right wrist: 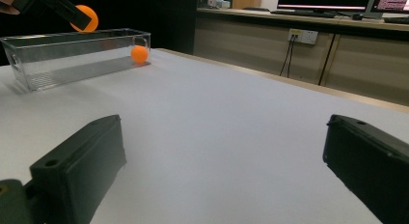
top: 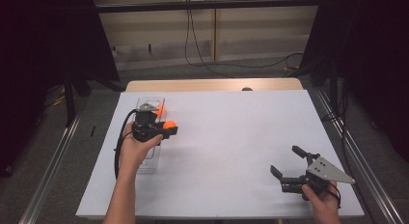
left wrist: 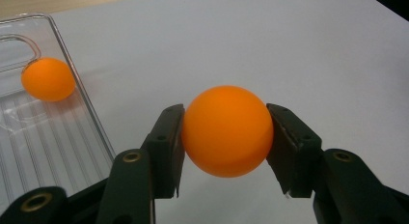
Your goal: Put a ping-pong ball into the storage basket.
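My left gripper (top: 170, 129) (left wrist: 225, 147) is shut on an orange ball (top: 169, 124) (left wrist: 226, 131) (right wrist: 85, 17), held in the air just to the right of a clear plastic bin (top: 150, 137) (left wrist: 43, 137) (right wrist: 72, 57). Both black jaws press on the ball's sides. A second orange ball (top: 159, 110) (left wrist: 48, 79) (right wrist: 139, 54) lies inside the bin at its far end. My right gripper (top: 287, 161) (right wrist: 222, 171) rests low over the white table at the near right, jaws wide apart, nothing between them.
The white table top (top: 231, 137) spreads between the two grippers. A wooden strip (top: 212, 85) runs along its far edge. Metal rails (top: 357, 156) flank the table. Cables (top: 202, 55) hang by the far wall.
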`<state>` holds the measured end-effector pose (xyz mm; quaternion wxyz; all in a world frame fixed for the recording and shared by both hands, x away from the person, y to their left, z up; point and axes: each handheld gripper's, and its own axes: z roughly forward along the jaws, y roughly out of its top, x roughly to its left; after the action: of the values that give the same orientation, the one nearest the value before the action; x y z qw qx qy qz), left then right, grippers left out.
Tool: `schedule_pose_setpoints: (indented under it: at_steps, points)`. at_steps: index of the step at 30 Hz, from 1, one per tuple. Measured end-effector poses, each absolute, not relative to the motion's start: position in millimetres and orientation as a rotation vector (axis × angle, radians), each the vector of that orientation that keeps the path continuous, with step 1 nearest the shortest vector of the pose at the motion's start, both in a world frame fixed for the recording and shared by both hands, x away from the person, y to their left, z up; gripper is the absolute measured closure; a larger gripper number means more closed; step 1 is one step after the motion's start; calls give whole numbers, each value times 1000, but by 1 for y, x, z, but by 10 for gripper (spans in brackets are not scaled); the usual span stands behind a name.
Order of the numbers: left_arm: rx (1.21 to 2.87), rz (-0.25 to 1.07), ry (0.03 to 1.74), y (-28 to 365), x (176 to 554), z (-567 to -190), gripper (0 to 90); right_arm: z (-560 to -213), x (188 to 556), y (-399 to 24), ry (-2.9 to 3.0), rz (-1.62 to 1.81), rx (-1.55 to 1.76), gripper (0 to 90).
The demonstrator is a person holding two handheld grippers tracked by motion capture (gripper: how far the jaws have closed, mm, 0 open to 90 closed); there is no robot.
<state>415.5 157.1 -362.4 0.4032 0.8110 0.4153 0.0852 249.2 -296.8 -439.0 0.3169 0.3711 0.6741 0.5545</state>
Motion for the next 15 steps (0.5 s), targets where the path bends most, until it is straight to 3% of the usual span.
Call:
schedule_pose_setpoints:
  at_steps: [15]
  points:
    - [2036,228,1065,164,416,-361,510,-439,249,-297,1778,1458,974,5]
